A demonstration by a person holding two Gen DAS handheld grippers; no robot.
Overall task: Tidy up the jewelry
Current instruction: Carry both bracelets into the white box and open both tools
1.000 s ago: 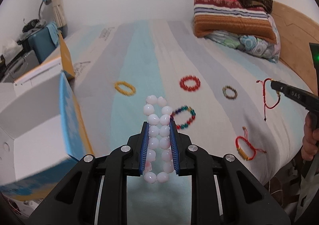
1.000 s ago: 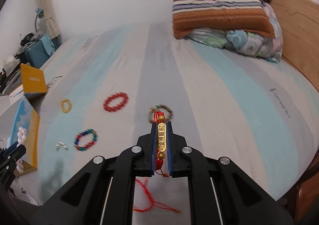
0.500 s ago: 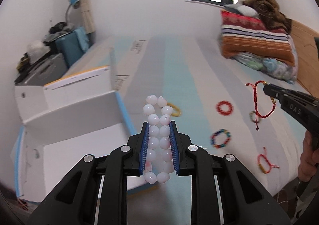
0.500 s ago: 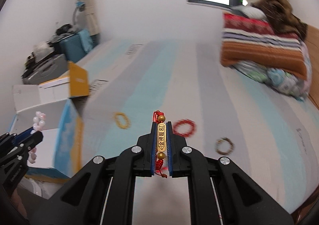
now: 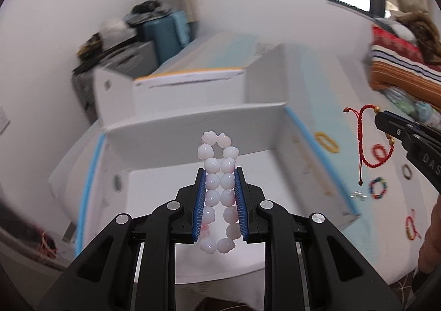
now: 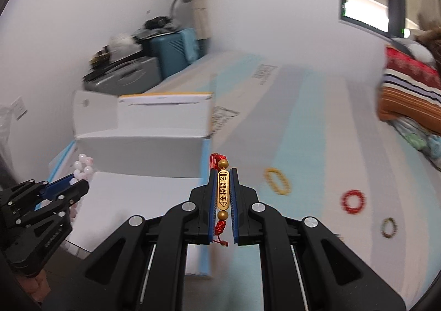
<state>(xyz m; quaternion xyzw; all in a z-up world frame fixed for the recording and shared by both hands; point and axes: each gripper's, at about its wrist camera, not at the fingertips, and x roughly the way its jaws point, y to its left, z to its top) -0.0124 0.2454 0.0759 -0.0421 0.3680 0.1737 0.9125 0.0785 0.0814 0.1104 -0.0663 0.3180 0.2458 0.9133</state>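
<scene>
Left gripper clamps the pale pink beaded bracelet over the open white cardboard box; nothing shows inside. Right gripper, just right of the box, pinches the red cord bracelet with gold plate. On the striped bedsheet wait the yellow, red, dark and multicoloured bracelets. Early days, by the look.

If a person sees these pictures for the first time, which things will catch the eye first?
First, the pale pink bead bracelet clamped in the left tool, above the open white cardboard box. Next, the red cord bracelet with a gold plate pinched in the right tool. Beyond, several colourful bead bracelets lie on the striped bed sheet.
</scene>
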